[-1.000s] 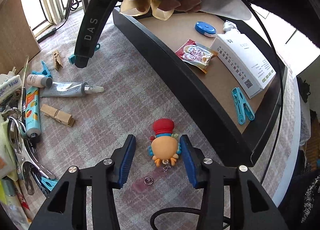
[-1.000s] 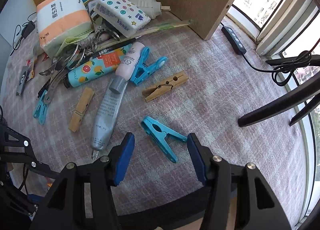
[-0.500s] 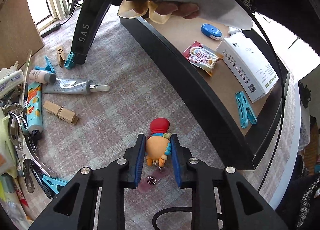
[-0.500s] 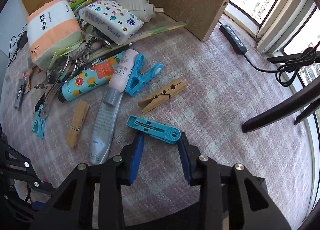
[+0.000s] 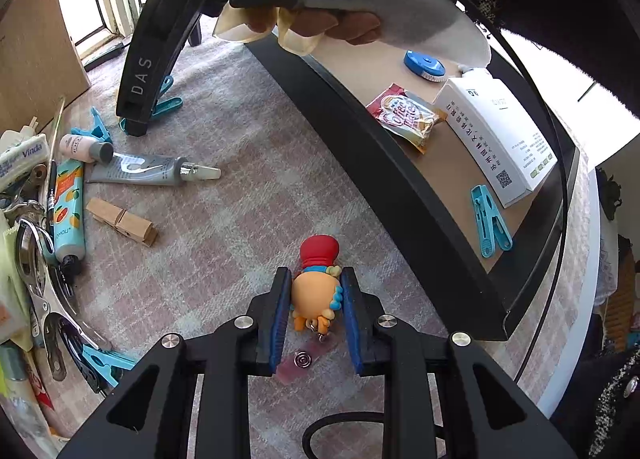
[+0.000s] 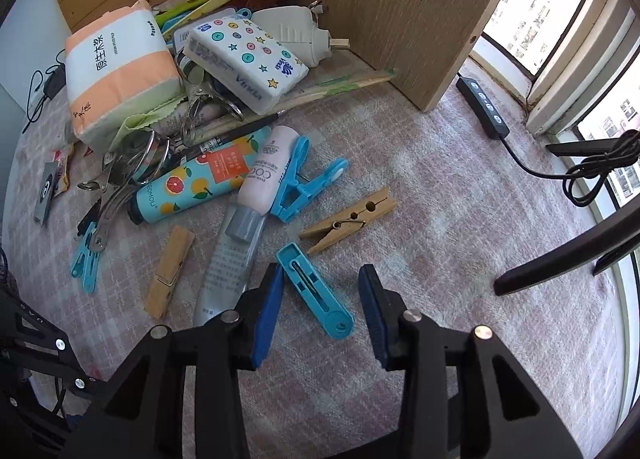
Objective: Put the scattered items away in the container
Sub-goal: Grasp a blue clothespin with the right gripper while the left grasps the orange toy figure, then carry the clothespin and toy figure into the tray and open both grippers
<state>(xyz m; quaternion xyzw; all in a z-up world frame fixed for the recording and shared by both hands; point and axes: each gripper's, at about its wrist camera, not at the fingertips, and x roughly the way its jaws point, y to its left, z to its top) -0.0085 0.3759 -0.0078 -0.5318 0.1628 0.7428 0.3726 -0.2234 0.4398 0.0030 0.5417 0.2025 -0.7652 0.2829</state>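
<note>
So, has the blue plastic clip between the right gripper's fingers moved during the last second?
Yes. The blue clip has turned: its square end now points toward the wooden clothespin, and its round end lies nearer the camera.

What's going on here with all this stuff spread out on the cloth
A person is tidying clutter into a black tray, holding a gripper in each hand. The left gripper is shut on a small orange toy with a red hat, which is not in the tray yet. The right gripper is open around a blue clothespin. Tubes, wooden pegs and tissue packs lie scattered beyond it.
</note>
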